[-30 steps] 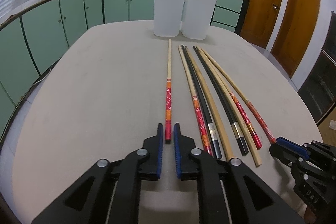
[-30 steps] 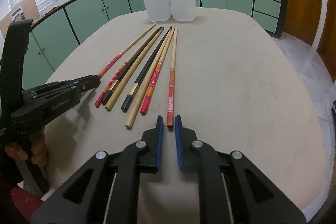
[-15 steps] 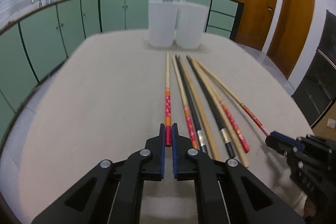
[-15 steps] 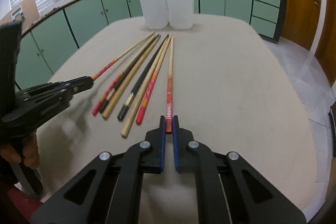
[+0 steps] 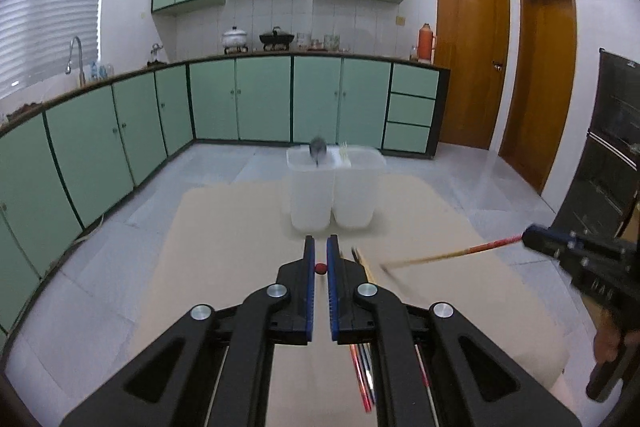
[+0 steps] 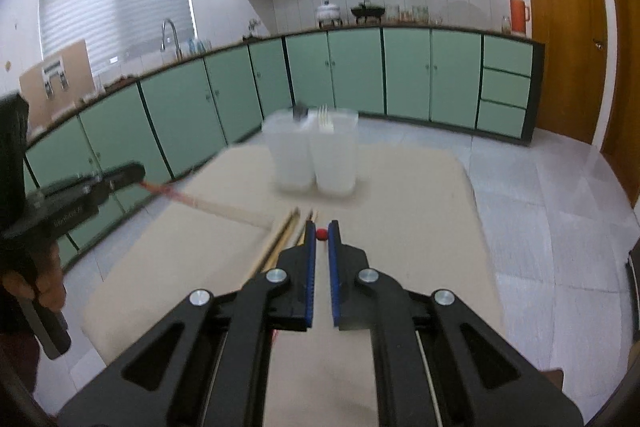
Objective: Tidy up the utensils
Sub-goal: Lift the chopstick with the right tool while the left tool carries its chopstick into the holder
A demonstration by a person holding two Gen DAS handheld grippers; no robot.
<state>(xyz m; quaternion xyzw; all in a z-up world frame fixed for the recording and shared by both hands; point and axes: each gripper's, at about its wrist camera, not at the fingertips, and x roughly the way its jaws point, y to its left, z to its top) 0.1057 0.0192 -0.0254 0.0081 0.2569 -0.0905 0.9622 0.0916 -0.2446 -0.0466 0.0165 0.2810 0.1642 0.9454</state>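
Chopsticks: one pinched at its red end in each hand-held gripper, left [image 5: 320, 269] and right [image 6: 321, 234], lifted off surface [image 5: 224, 227]. Light, stiff, slippery; the rest lie near white containers [image 5: 332, 191].

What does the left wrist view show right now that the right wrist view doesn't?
Only the left wrist view: the right tongs side-on, a red-ended chopstick slanting from them; a black oven; loose chopsticks under the tongs. Only the right wrist view: the left tongs side-on with their chopstick, and a cardboard box by the sink. Both: two white bins on the table, and a red chopstick end pinched between that view's own tongs.
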